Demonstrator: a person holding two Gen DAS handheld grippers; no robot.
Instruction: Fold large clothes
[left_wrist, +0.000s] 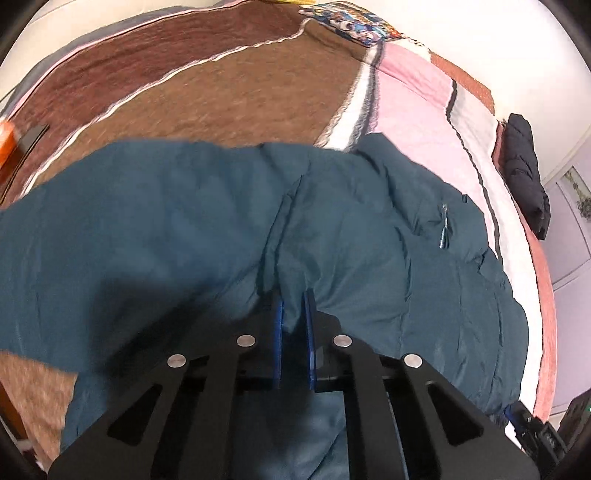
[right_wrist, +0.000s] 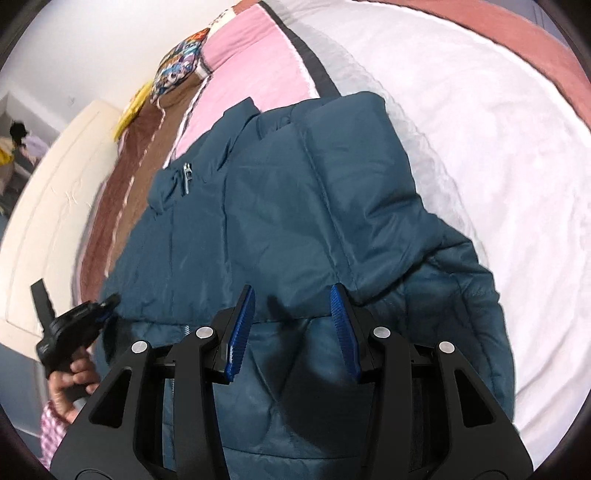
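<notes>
A bed (right_wrist: 480, 147) fills both views, covered by a striped blanket (left_wrist: 221, 92) in brown, pink and white bands. A teal puffer jacket (right_wrist: 295, 206) lies spread across the near part of the bed, over the brown and pink bands in the left wrist view and reaching onto the white band in the right wrist view; one padded panel is folded over its middle. A black garment (left_wrist: 526, 173) sits at the far right edge of the bed, well apart from the jacket. A patterned pillow (right_wrist: 177, 70) lies at the far end. The left tongs (left_wrist: 293, 317) are nearly pressed together, pinching a fold of the jacket's fabric. The right tongs (right_wrist: 291, 310) are spread, over the jacket with nothing between them. A zipper pull (right_wrist: 187, 177) shows on the jacket's far left part.
</notes>
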